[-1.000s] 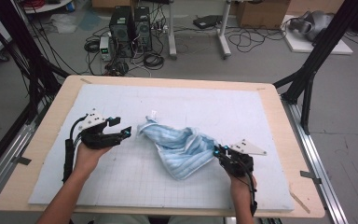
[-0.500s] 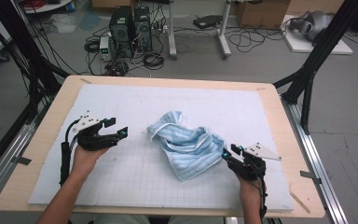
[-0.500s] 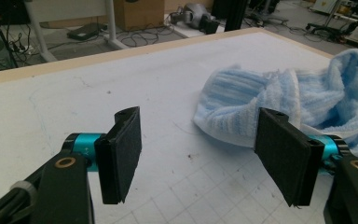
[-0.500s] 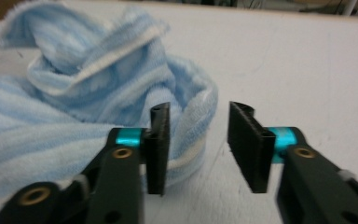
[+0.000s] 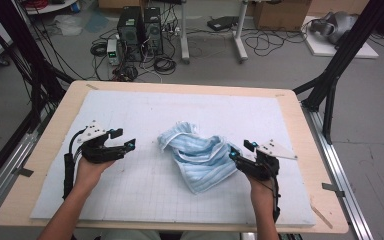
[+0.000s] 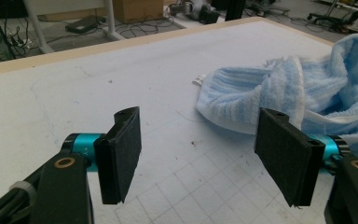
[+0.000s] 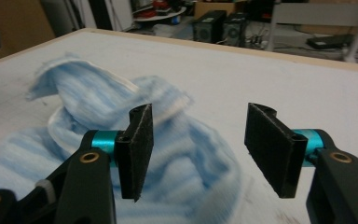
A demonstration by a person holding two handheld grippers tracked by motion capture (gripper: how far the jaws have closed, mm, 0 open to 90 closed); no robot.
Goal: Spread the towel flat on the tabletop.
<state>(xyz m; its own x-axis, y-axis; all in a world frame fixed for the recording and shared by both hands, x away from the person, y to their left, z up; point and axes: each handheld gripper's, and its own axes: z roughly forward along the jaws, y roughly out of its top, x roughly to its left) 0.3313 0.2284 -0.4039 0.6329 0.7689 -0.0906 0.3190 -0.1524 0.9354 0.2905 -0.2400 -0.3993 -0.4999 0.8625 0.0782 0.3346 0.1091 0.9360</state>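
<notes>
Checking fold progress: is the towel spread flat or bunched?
Bunched. The towel lies crumpled in a heap on the mat, with ridges and overlapping folds, one corner turned up.

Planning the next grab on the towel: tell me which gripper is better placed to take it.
Right, probably. The right gripper hangs at the blue towel edge, jaws just opened with nothing between them. The left gripper waits open, apart from the cloth across bare mat.
</notes>
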